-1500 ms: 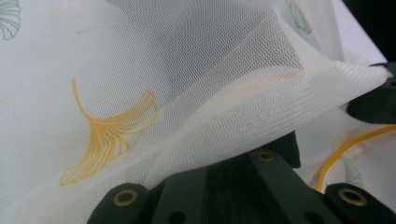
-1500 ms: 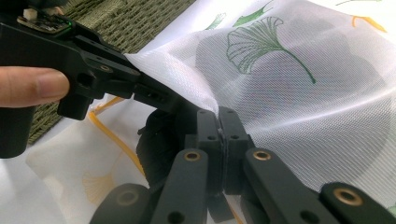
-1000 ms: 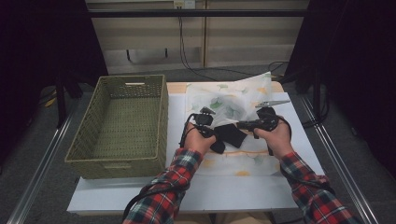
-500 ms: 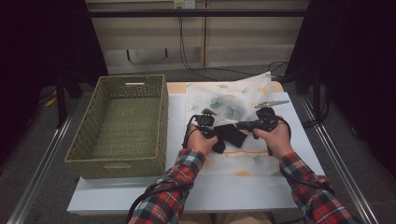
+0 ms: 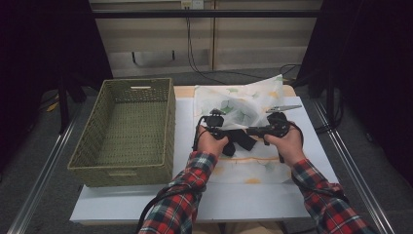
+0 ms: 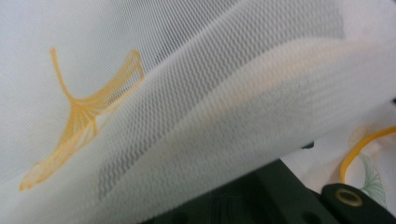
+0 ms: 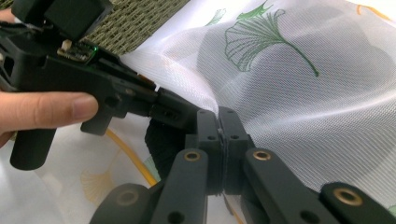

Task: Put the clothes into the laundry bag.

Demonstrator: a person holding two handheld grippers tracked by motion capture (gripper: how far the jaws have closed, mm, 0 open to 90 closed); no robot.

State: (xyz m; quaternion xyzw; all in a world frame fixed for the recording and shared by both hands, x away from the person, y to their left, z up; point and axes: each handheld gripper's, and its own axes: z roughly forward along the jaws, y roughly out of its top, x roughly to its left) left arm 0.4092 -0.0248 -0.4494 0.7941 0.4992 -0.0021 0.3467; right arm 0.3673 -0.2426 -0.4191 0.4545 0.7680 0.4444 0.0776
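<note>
Both grippers meet over the middle of the table, the right gripper with fingers clamped on a fold of the ginkgo-print mesh cloth, the left gripper's finger state untellable, cloth draped over it.

The right gripper pinches white leaf-print cloth beside the left gripper.

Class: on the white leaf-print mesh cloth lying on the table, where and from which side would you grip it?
Grip the mesh cloth at its raised fold, coming in low from the person's side; that ridge stands off the table, and the right gripper pinches it there.
</note>
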